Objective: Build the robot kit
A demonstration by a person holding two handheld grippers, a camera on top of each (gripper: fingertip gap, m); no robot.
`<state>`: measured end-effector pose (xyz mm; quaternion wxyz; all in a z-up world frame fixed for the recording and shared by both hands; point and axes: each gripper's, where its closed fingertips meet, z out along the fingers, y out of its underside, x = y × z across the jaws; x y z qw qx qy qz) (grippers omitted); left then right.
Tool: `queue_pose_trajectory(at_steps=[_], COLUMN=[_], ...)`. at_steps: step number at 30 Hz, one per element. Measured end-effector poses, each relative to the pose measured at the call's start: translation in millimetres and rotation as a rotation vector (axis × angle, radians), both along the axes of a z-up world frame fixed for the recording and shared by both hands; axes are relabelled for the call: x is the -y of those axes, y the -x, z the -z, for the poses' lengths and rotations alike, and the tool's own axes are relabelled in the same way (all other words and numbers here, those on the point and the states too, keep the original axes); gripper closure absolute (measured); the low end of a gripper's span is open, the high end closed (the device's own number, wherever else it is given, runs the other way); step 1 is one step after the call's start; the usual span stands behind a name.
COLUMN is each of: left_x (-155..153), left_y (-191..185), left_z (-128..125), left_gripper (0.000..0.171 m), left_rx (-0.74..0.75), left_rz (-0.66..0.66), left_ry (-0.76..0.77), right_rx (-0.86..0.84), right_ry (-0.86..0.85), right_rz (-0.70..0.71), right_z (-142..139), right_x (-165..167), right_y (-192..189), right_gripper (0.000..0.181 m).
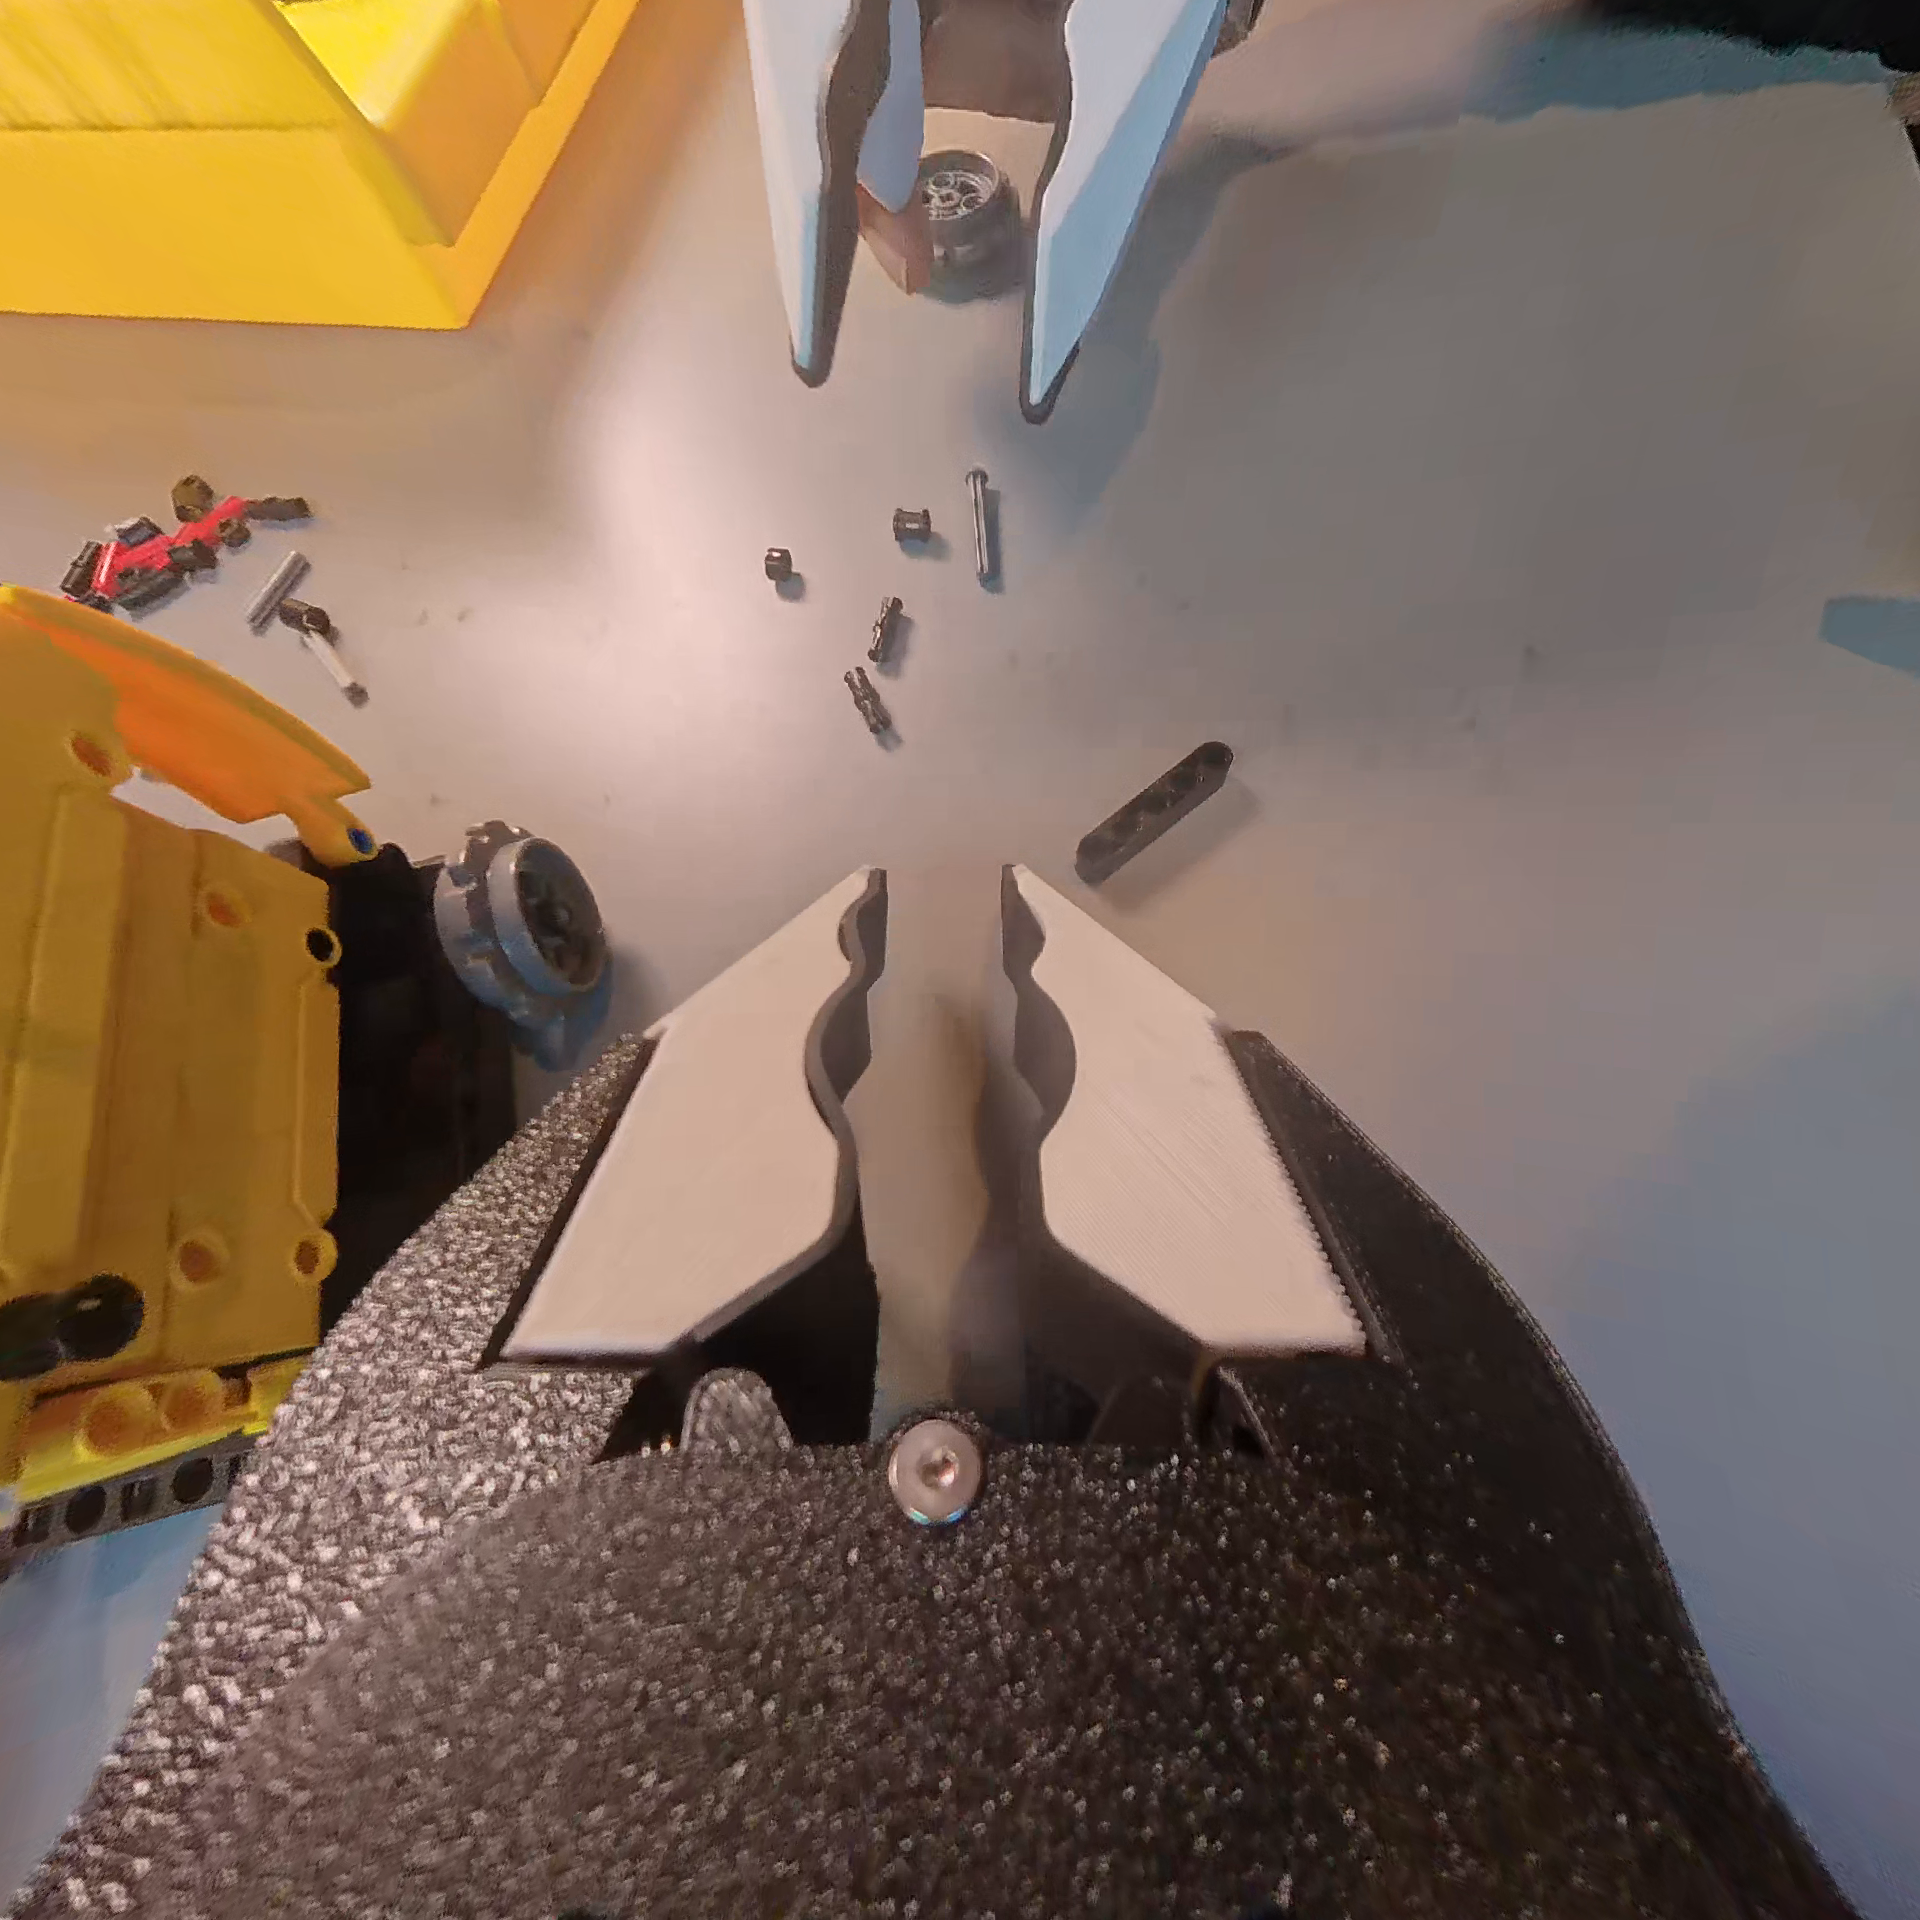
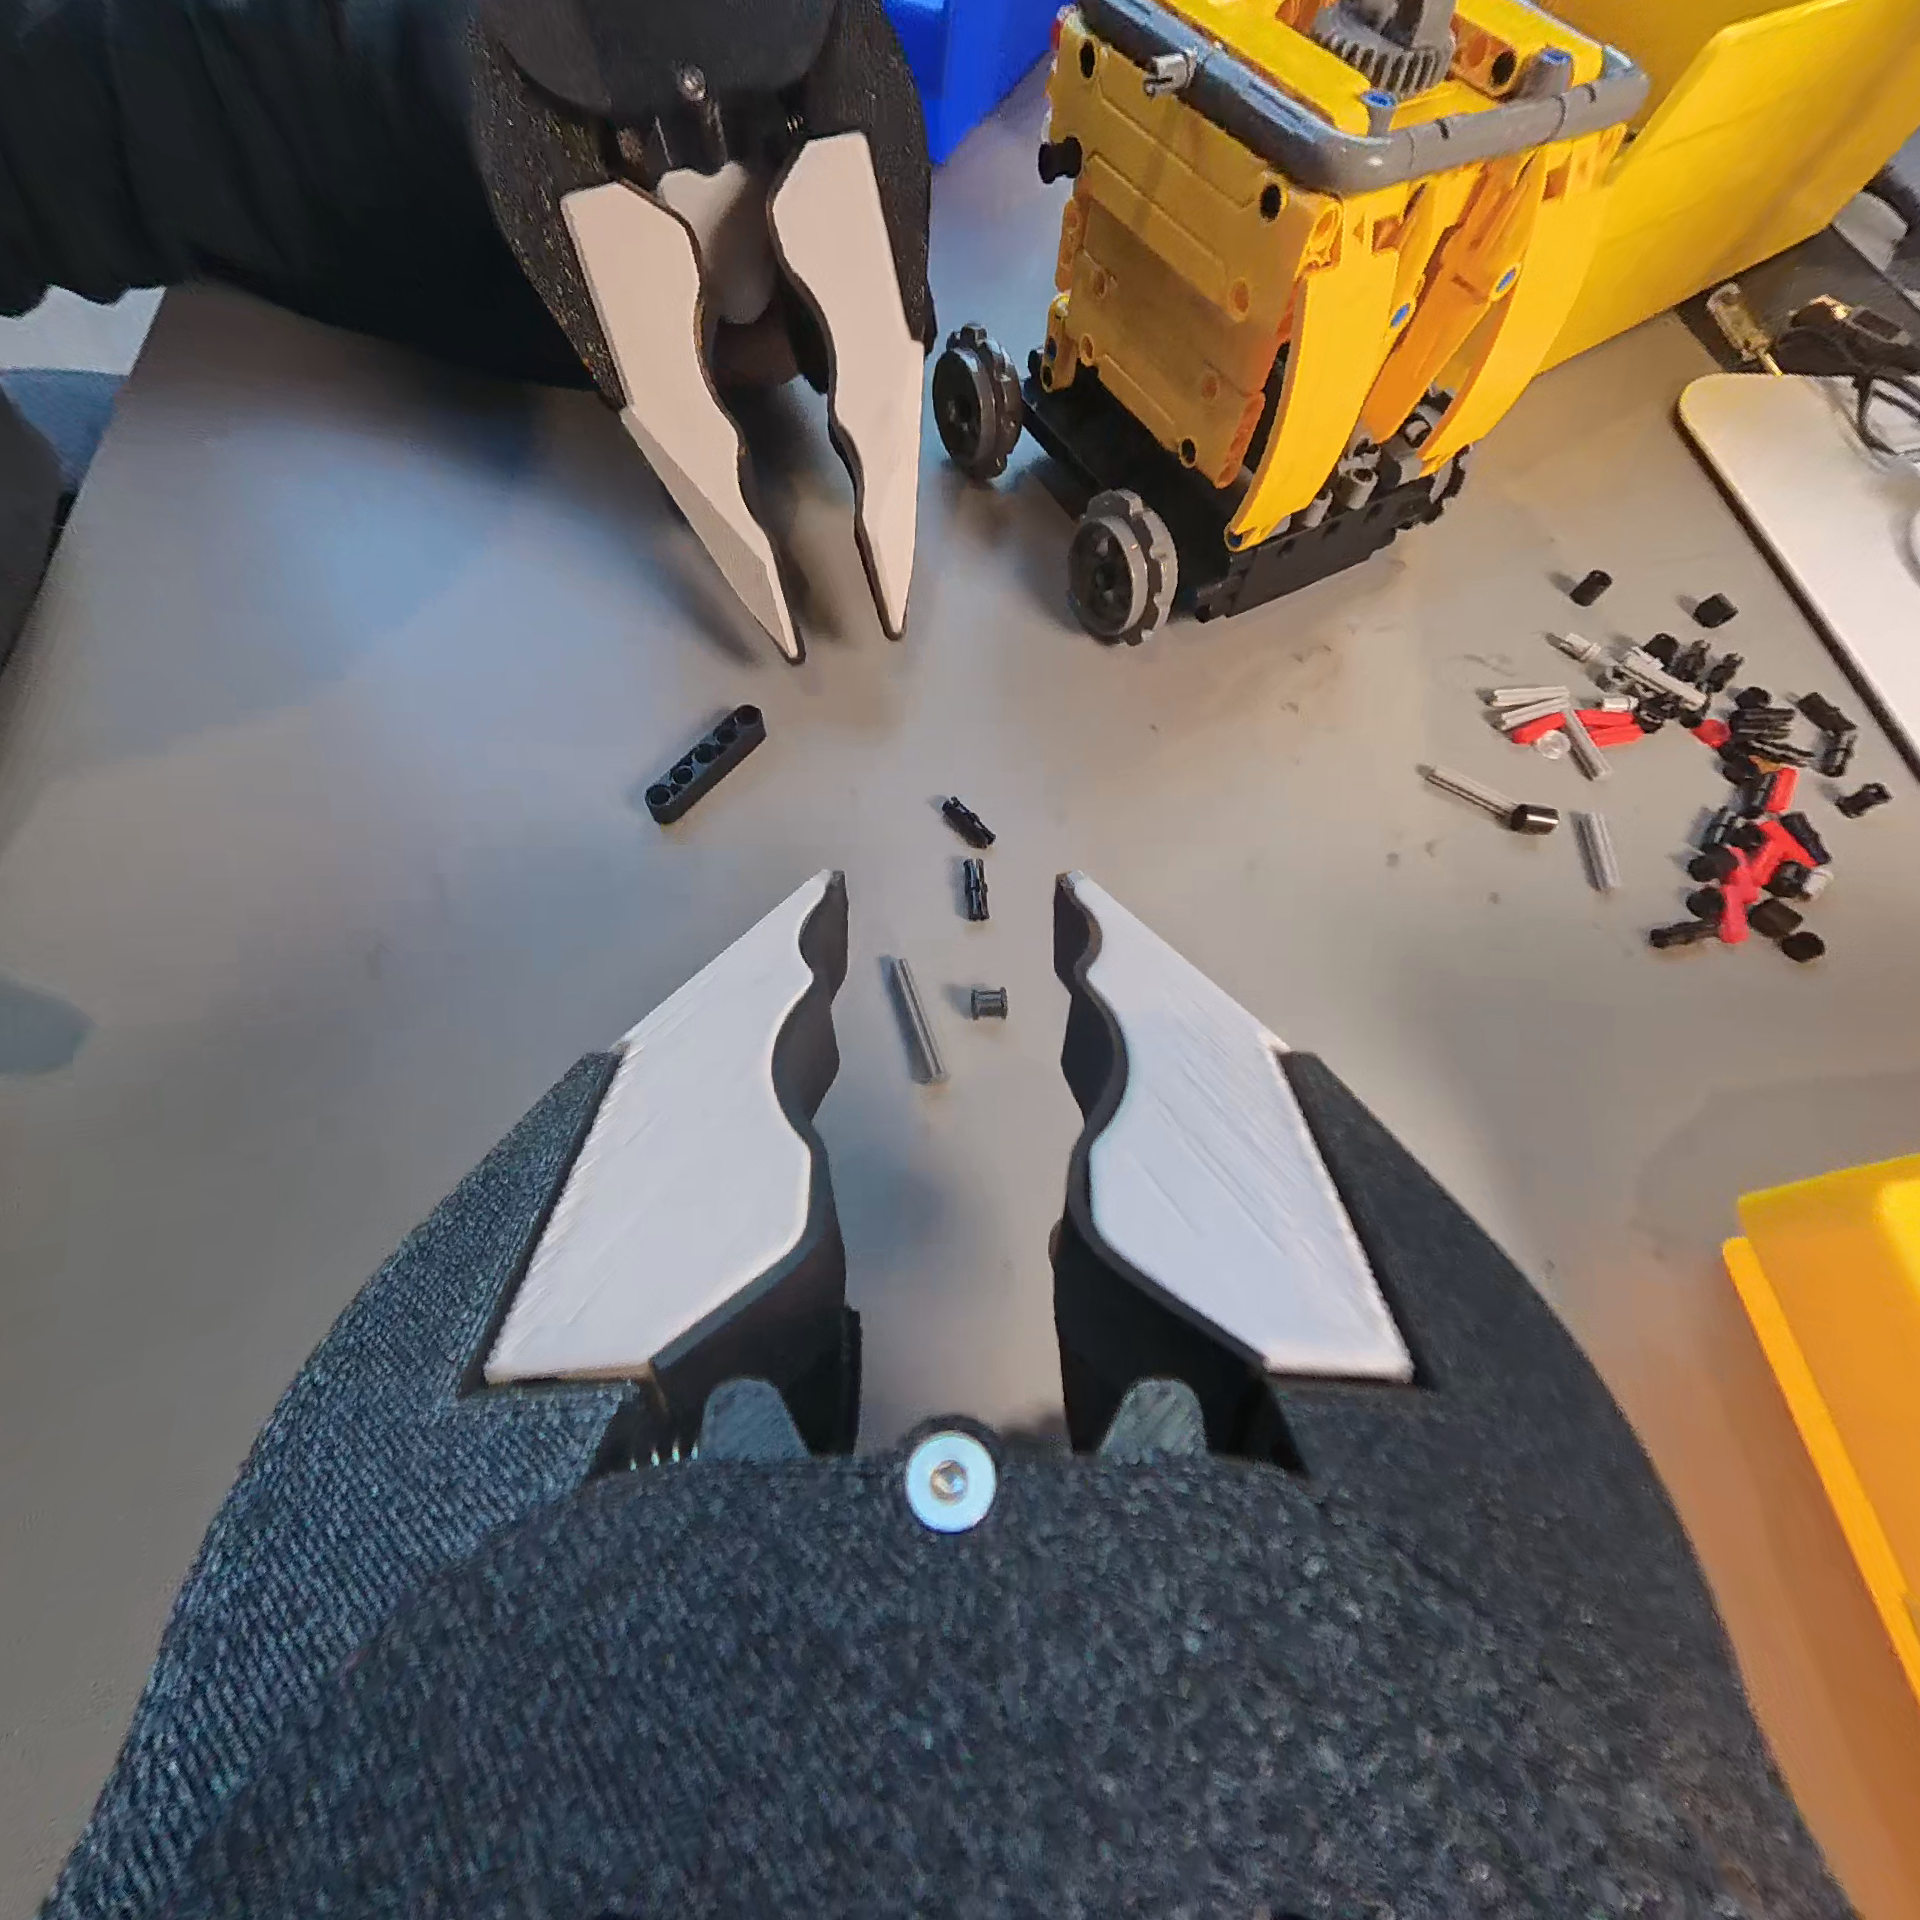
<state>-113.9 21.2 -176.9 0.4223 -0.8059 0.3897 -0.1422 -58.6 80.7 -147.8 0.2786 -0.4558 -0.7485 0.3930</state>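
Pins (image 2: 974, 888) between spread right fingers (image 2: 1081, 914) | left fingers (image 1: 868, 904) parted, empty, near beam (image 1: 1153, 810)

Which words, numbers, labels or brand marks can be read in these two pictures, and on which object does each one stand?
No text can be read in either view.
Yellow brick vehicle: no marks visible.
Black beam with holes: plain.
Pile of small black, red and grey parts: too small to show marks.
Yellow bins: plain faces.
Left tongs and right tongs: both open, holding nothing, no marks visible.
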Motion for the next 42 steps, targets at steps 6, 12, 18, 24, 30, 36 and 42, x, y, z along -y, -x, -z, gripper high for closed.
queue_pose_trajectory(at_steps=[6,12,18,24,30,36,42], left_x=[9,16,9,-7,-10,12,17], left_y=[-8,-14,-12,-12,-8,-19,-38], left_z=[-3,0,10,12,2,-7,-14], left_gripper=[0.151,0.15,0.151,0.153,0.153,0.149,0.148], left_rx=[0.024,0.009,-0.066,-0.116,-0.079,0.028,0.077], left_rz=[0.07,0.121,0.089,0.051,0.022,0.133,0.19], left_ry=[0.0,0.013,0.01,-0.037,-0.078,-0.04,-0.036], right_rx=[0.094,0.162,0.196,0.222,0.354,0.229,0.083], right_ry=[-0.041,-0.062,-0.11,-0.263,-0.313,-0.237,-0.15], right_rz=[0.043,0.037,0.01,-0.015,-0.106,-0.169,-0.232], right_z=[12,19,25,27,41,27,6], right_x=[-20,-22,-14,-13,-6,19,55], right_y=[-20,-32,-33,-22,-19,-13,6], right_gripper=[0.145,0.153,0.161,0.163,0.178,0.181,0.181])
